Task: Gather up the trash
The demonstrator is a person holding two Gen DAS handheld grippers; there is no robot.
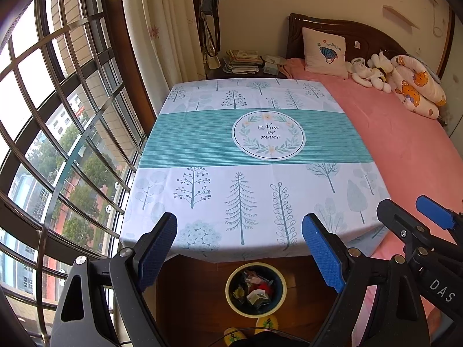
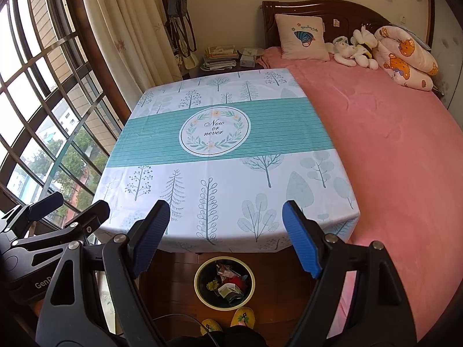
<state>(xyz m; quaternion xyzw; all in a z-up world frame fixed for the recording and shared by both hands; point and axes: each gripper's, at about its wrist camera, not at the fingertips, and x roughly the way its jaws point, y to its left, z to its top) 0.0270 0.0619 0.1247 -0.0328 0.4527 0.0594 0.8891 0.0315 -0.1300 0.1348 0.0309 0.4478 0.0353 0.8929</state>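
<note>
A round trash bin [image 1: 255, 289] with a cream rim stands on the wood floor below the table's near edge; it also shows in the right wrist view [image 2: 224, 286]. It holds several crumpled wrappers and paper scraps [image 2: 228, 284]. My left gripper [image 1: 239, 253] is open and empty, held above the bin and the table's front edge. My right gripper [image 2: 225, 237] is open and empty, beside the left one; it shows at the right of the left wrist view [image 1: 411, 217]. The left gripper shows at the lower left of the right wrist view [image 2: 69, 205].
A table with a white and teal tree-print cloth [image 1: 249, 156] fills the middle. A pink bed [image 1: 405, 150] with pillows and plush toys lies to the right. A barred window [image 1: 58, 144] is on the left. A nightstand with books [image 1: 243, 63] stands behind. Yellow slippers [image 2: 243, 316] show below.
</note>
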